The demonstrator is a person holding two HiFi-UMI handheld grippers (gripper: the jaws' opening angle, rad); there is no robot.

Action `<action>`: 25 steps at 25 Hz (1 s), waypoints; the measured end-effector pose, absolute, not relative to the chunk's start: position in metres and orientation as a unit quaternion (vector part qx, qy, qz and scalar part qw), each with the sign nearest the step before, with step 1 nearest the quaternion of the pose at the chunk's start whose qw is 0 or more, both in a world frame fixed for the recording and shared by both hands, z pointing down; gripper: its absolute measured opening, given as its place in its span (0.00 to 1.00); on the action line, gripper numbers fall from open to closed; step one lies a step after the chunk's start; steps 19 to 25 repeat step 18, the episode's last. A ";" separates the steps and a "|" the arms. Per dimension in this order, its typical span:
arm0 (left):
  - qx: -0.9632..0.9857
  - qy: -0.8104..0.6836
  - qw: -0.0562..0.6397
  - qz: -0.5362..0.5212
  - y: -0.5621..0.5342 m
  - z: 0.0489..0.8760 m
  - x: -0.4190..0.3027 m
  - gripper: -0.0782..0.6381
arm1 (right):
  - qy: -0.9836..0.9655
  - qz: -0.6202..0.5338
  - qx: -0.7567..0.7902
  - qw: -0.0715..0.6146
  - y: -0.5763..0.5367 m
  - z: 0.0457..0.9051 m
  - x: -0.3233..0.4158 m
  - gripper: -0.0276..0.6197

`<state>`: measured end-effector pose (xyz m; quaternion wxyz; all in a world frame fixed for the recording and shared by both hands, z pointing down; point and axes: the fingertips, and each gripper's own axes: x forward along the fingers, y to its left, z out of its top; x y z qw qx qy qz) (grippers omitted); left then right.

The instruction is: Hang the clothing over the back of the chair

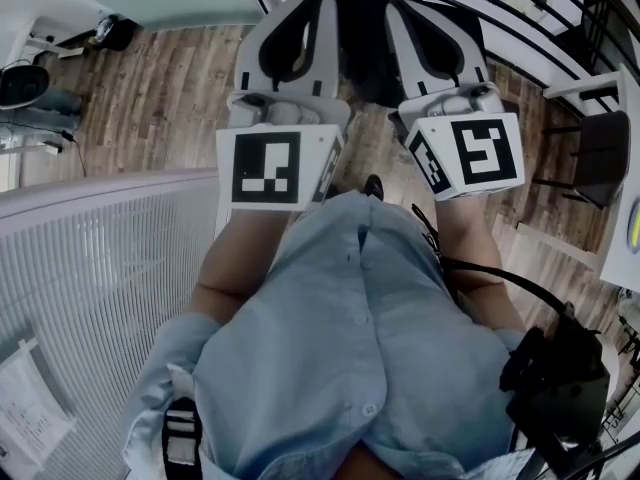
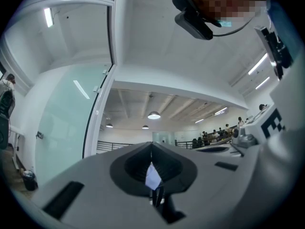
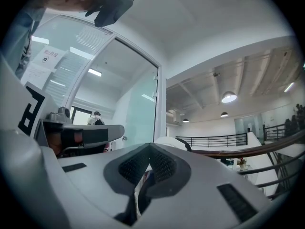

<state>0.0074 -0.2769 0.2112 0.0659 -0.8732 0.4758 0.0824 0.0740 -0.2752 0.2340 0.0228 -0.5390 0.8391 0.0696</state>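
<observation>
Wood floor (image 1: 150, 98) below; left gripper (image 2: 152, 175) and right gripper (image 3: 145, 173) both pinch the dark garment (image 1: 362, 38), held aloft. Next, probably, it needs carrying over the chair back (not clearly visible).

Pale blue button-front shirt (image 1: 330, 358)

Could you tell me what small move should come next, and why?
Probably raise both together, evenly: the left claw and right claw are each shut on a pinch of the clothing, side by side, so it should lift spread between them.
</observation>
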 end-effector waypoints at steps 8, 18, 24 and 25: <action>-0.871 0.480 0.076 0.073 -0.275 0.218 0.011 0.13 | 0.841 0.064 -0.536 0.026 -0.272 0.240 0.079 0.06; -0.873 0.481 0.063 0.046 -0.278 0.226 0.021 0.13 | 0.841 0.062 -0.536 0.027 -0.275 0.237 0.089 0.06; -0.873 0.481 0.063 0.046 -0.278 0.226 0.021 0.13 | 0.841 0.062 -0.536 0.027 -0.275 0.237 0.089 0.06; -0.873 0.481 0.063 0.046 -0.278 0.226 0.021 0.13 | 0.841 0.062 -0.536 0.027 -0.275 0.237 0.089 0.06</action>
